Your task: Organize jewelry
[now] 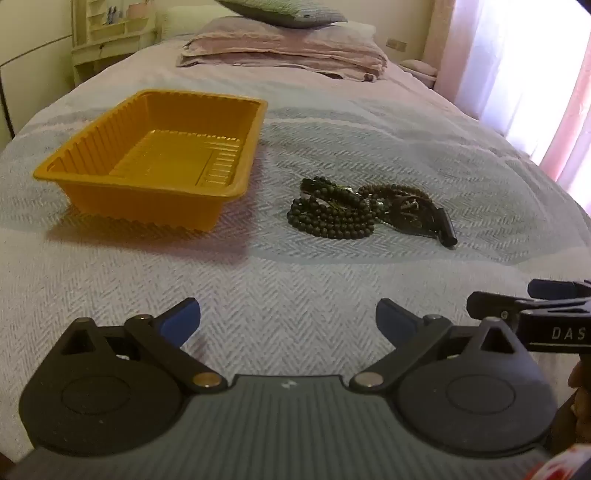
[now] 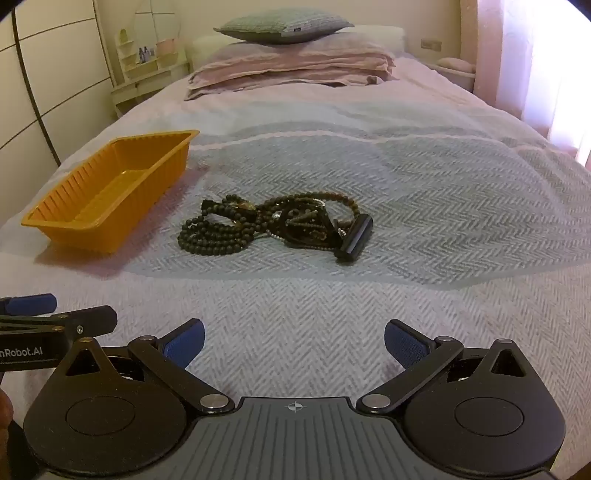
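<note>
A tangle of dark beaded necklaces and bracelets (image 1: 364, 212) (image 2: 273, 227) lies on the grey herringbone bedspread, with a black cylindrical piece (image 2: 356, 238) at its right end. To its left stands an orange ribbed plastic tray (image 1: 92, 142) (image 2: 59, 206) with nothing in it. My left gripper (image 1: 288, 325) hovers over the bedspread, short of the jewelry, jaws wide open and nothing between them. My right gripper (image 2: 293, 341) is beside it on the right, also wide open over bare bedspread with nothing held. Each gripper shows at the edge of the other's view.
Folded pink bedding (image 2: 291, 66) and a grey-green pillow (image 2: 282, 26) lie at the head of the bed. A pale shelf unit (image 2: 144, 70) stands at the far left, curtains (image 2: 554, 74) hang at the right. The bed drops off at both sides.
</note>
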